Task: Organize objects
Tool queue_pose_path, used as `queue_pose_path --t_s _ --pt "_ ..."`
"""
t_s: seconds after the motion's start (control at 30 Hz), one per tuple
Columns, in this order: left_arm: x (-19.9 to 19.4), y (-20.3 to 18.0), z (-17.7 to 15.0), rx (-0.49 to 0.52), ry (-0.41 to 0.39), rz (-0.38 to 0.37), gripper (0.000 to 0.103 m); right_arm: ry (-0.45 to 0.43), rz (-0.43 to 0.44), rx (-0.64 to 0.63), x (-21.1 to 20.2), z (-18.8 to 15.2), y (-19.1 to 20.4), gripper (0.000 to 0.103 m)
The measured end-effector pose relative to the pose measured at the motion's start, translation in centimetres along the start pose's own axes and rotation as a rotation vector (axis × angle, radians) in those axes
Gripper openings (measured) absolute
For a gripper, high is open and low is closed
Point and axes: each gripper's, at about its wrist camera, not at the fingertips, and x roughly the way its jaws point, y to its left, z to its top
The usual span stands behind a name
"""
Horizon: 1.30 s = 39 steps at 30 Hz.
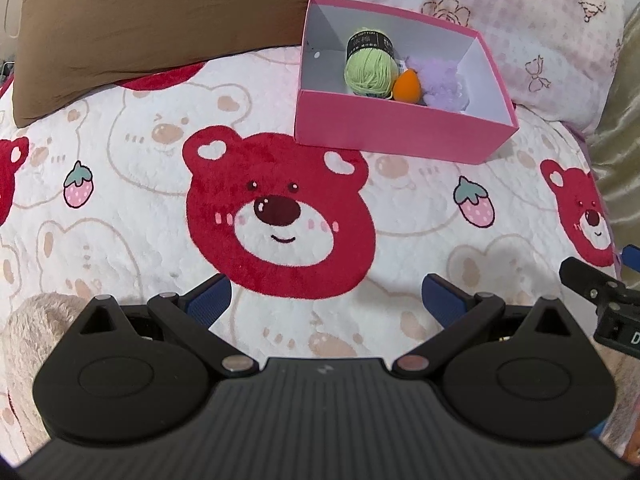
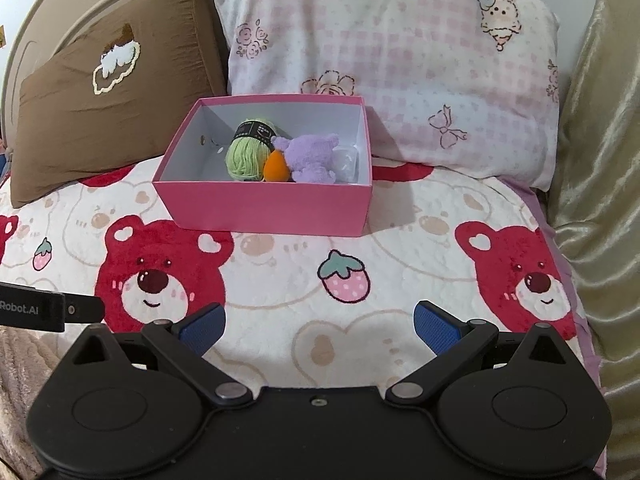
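On the bear-print blanket (image 2: 280, 264), close to the two pillows, a pink box (image 2: 264, 208) is seen standing open-topped, with its white inner walls exposed. Inside it, a ball of green yarn (image 2: 246, 156) with a black paper band is laid against the near wall, and an orange egg-shaped piece (image 2: 275, 167) is tucked just beside it, touching a purple plush toy (image 2: 310, 156) that fills the right half of the box; something clear is glimpsed behind the plush, but it cannot be identified. A brown pillow (image 2: 112, 112) is propped behind and left of the box, and a pink checked pillow (image 2: 400, 60) directly behind it. The left gripper (image 1: 326, 298) is held low over the blanket above a large red bear face (image 1: 280, 216), its blue-padded fingers (image 1: 210, 298) spread wide with nothing between them. The right gripper (image 2: 318, 326) is likewise held over the blanket, well short of the box, with its blue fingers (image 2: 202, 330) parted and nothing gripped. From the left wrist view, the box (image 1: 400, 132) is seen ahead and to the right, with the yarn (image 1: 368, 68) and orange piece (image 1: 407, 86) visible inside.
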Motion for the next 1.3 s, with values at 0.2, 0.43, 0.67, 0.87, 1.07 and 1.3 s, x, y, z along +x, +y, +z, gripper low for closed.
queue_pose_path --t_s 0.2,0.43,0.67,0.87,1.07,1.3 --pt "0.28 0.04 -0.07 -0.006 0.014 0.017 0.103 0.014 0.019 0.015 0.29 0.0 -0.35 0.102" --pt "0.35 -0.3 -0.17 0.024 0.027 0.006 0.103 0.024 0.017 0.025 0.45 -0.1 -0.38 0.102" --pt "0.18 -0.61 -0.12 0.03 0.021 0.002 0.103 0.033 0.009 0.027 0.39 -0.2 -0.53 0.102" --pt "-0.03 -0.5 -0.05 0.028 0.024 0.001 0.103 0.037 0.004 0.024 0.31 -0.24 -0.6 0.102" --pt "-0.18 -0.32 -0.12 0.035 0.021 -0.004 0.103 0.031 0.006 0.017 -0.02 -0.42 -0.46 0.102" --pt "-0.56 -0.75 -0.28 0.054 0.001 0.018 0.103 0.036 0.019 0.002 0.19 -0.64 -0.02 0.102"
